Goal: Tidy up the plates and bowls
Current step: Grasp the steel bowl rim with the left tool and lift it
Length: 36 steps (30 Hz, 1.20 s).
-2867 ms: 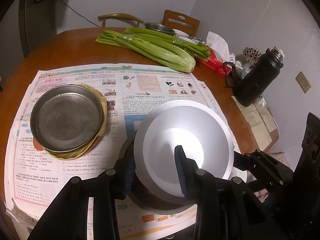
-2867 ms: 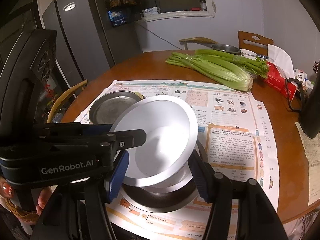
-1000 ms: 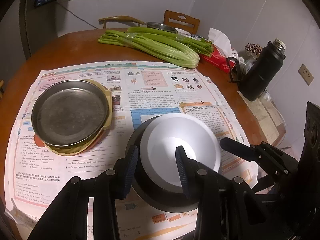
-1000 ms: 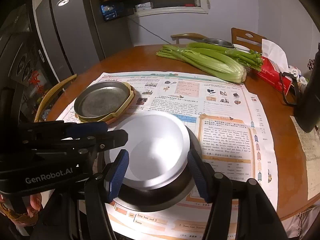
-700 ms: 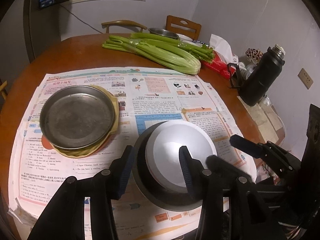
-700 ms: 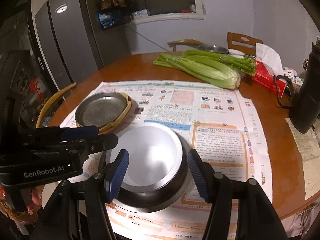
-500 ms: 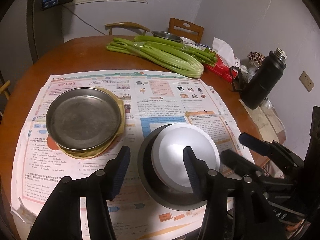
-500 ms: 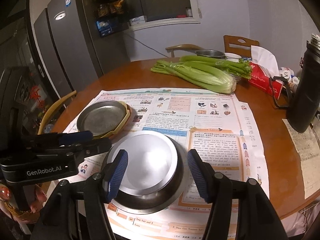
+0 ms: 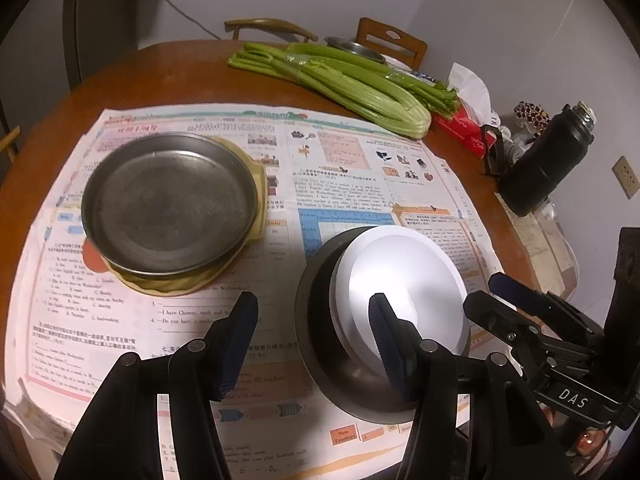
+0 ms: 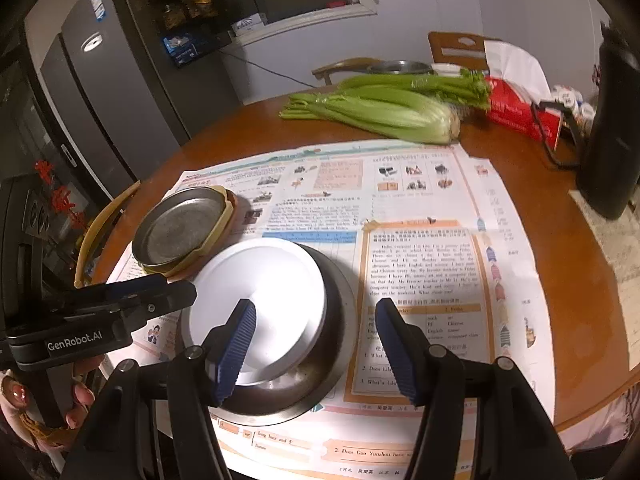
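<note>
You're working at a round wooden table (image 9: pixel 172 76) in a dim kitchen, with a grey fridge (image 10: pixel 120 100) standing behind it and a big newspaper (image 9: pixel 340 168) covering most of the top. At the far side a bunch of celery (image 9: pixel 360 88) is lying across the wood, with a red tissue box (image 9: pixel 460 128) just beside it and a black flask (image 9: pixel 544 168) standing upright near the right edge. On the paper, a worn metal plate (image 9: pixel 168 200) is sitting on top of a yellow dish (image 9: pixel 256 172) over on the left. Near the front edge, the white bowl (image 9: pixel 404 280) is resting inside the dark metal bowl (image 9: pixel 320 320), tilted a bit rather than seated flat. Your left gripper (image 9: pixel 312 304) is hovering over that stack with its tongs spread: one finger is hanging over bare newspaper, the other is in front of the white bowl, and nothing is getting pinched. Your right gripper (image 10: pixel 315 306) is looking much the same, tongs apart, one blue pad in front of the white bowl and the other over the printed page, not squeezing anything. Both grippers are pointing down at the table from the near side, with the nested bowls sitting between you and the plates.
</note>
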Tool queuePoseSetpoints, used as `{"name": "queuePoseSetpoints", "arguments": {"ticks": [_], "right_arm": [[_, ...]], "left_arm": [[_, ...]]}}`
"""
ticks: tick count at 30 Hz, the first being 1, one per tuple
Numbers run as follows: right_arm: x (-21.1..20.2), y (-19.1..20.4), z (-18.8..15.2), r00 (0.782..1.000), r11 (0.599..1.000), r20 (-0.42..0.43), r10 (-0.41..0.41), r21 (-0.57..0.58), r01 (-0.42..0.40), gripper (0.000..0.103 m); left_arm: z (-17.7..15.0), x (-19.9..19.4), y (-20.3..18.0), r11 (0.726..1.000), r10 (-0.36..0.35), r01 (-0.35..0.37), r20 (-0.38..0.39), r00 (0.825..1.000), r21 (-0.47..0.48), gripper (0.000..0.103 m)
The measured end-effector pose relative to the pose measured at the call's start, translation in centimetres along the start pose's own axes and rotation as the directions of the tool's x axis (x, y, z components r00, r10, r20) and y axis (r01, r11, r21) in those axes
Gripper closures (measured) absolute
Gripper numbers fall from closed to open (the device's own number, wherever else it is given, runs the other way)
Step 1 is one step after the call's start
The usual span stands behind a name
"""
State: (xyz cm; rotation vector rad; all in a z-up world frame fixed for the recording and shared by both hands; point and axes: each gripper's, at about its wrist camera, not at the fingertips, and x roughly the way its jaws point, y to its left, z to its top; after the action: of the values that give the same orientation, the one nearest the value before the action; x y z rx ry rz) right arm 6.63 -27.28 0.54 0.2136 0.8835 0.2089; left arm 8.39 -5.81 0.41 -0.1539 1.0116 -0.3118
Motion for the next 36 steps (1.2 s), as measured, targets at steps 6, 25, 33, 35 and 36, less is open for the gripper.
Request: {"name": "queuePoseSetpoints", "arguments": {"ticks": [6,25,33,35,36], "right_arm": [[1.2,-0.7,-0.5,0.998,0.999,-0.050,0.027,0.028,-0.026,0.041],[3.9,-0.2,-1.5,0.986,0.992,-0.119,0.118,0.047,-0.113,0.039],[4.1,0.3,-1.5,0.987,0.994,-0.121,0.108,0.023,-0.106,0.039],[4.1,0.2,-1.6,0.986,0.993,-0.120,0.118,0.027,-0.115,0.039],[4.0,0.2,-1.6,0.986,0.993,-0.118,0.121,0.029,-0.119,0.039]], "left_arm": [[-0.2,1.3,0.1,1.000,-0.005,0.004,-0.032,0.999,-0.011,0.044],[-0.6,3.5,0.0,0.999,-0.029,0.027,-0.069,0.997,-0.027,0.041],[-0.9,4.5,-0.5,0.998,-0.050,0.048,-0.100,0.994,-0.030,0.041],[-0.9,4.6,-0.4,0.997,-0.074,0.070,-0.108,0.991,-0.046,0.043],[-1.0,4.7,-0.4,0.995,-0.086,0.080,-0.111,0.990,-0.052,0.044]]}}
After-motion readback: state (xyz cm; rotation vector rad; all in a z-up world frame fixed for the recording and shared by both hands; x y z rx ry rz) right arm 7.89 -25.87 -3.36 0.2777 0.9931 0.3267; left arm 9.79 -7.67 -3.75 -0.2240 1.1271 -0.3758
